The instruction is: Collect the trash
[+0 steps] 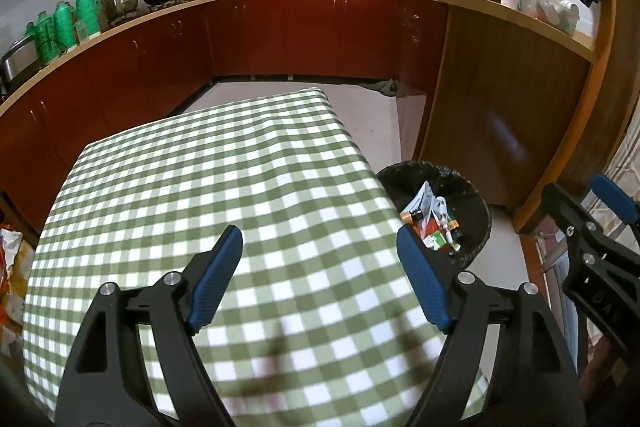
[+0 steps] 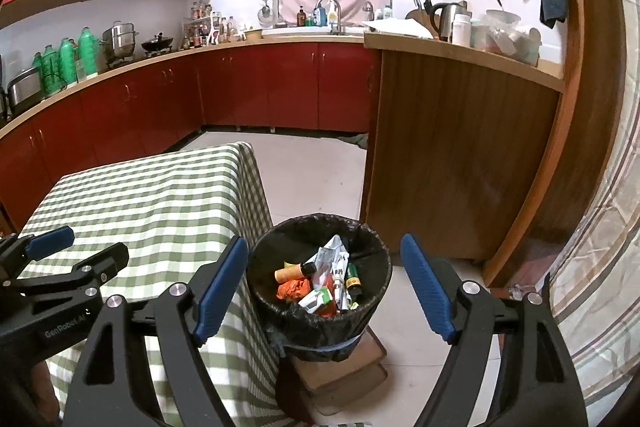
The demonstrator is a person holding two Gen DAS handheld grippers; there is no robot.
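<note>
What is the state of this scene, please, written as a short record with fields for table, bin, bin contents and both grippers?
table: checked green and white cloth, no loose trash visible on it
bin: black-lined trash bin, on the floor beside the table's right edge
bin contents: orange wrapper, dark bottle, crumpled papers and cartons
left gripper: open, holds nothing, over the table
right gripper: open, holds nothing, above the bin

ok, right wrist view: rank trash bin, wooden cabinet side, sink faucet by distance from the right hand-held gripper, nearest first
1. Trash bin: just ahead of the open right hand-held gripper, beside the table.
2. Wooden cabinet side: behind the bin, to the right.
3. Sink faucet: on the far counter, under the window.
</note>
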